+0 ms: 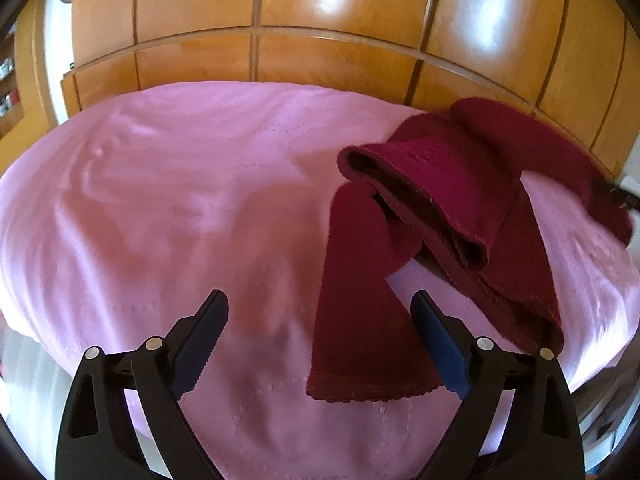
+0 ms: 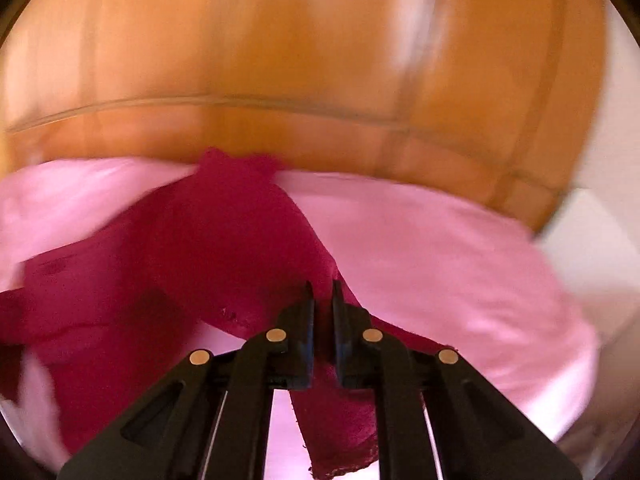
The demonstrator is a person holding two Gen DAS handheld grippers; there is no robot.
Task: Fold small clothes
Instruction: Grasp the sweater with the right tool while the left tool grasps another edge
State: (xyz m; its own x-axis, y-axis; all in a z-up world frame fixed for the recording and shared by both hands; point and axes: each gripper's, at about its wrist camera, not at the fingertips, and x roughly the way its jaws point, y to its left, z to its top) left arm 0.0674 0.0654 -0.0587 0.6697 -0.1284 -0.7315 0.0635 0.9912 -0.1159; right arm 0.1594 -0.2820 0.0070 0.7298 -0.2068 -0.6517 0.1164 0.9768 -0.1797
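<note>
A dark red knitted garment (image 1: 452, 200) lies partly bunched on the pink bedsheet (image 1: 180, 200), right of centre in the left wrist view. One flat sleeve or leg of it (image 1: 360, 320) stretches toward my left gripper (image 1: 320, 308), which is open and empty just above that end. In the blurred right wrist view my right gripper (image 2: 322, 292) is shut on the red garment (image 2: 208, 248) and holds a fold of it up off the sheet; the cloth hangs below the fingers. The right gripper's dark tip shows at the far right of the left wrist view (image 1: 622, 196).
A wooden panelled wardrobe (image 1: 320, 40) stands right behind the bed. The bed edge curves along the near left (image 1: 48, 344) and the near right. A white wall (image 2: 592, 220) is at the right.
</note>
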